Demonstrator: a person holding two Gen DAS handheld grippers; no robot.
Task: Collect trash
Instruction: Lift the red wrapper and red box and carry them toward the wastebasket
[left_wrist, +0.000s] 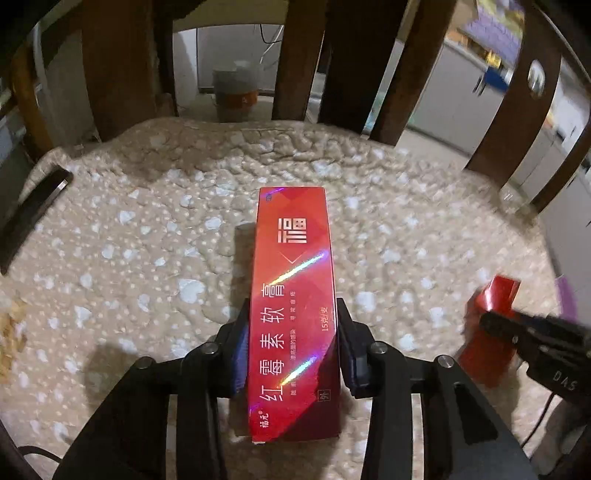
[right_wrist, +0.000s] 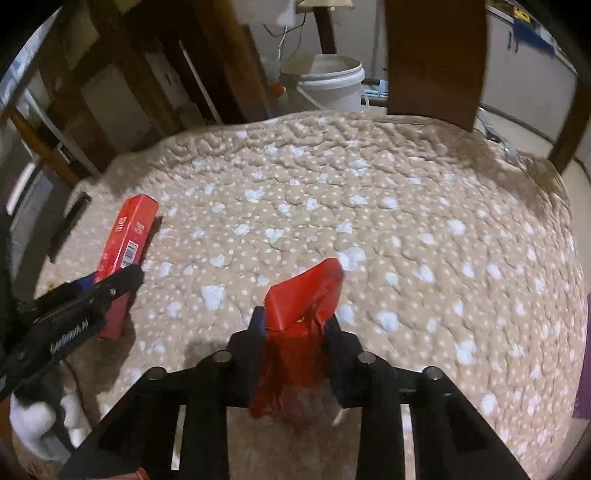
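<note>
Fingers of the left gripper (left_wrist: 291, 343) pinch the long red box (left_wrist: 293, 306) on the quilted cushion (left_wrist: 147, 221) — light, stiff card. Right gripper (right_wrist: 295, 332) clamps a crumpled red wrapper (right_wrist: 303, 306) — soft, slippery.

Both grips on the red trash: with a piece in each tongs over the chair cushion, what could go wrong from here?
1. The left tongs pinch the long red box near one end; most of it sticks out ahead, so it may pivot or slip when lifted.
2. The right tongs hold a crumpled red wrapper; this soft piece could slide free.
3. The bucket sits behind the chair slats; the box might catch on them.
</note>
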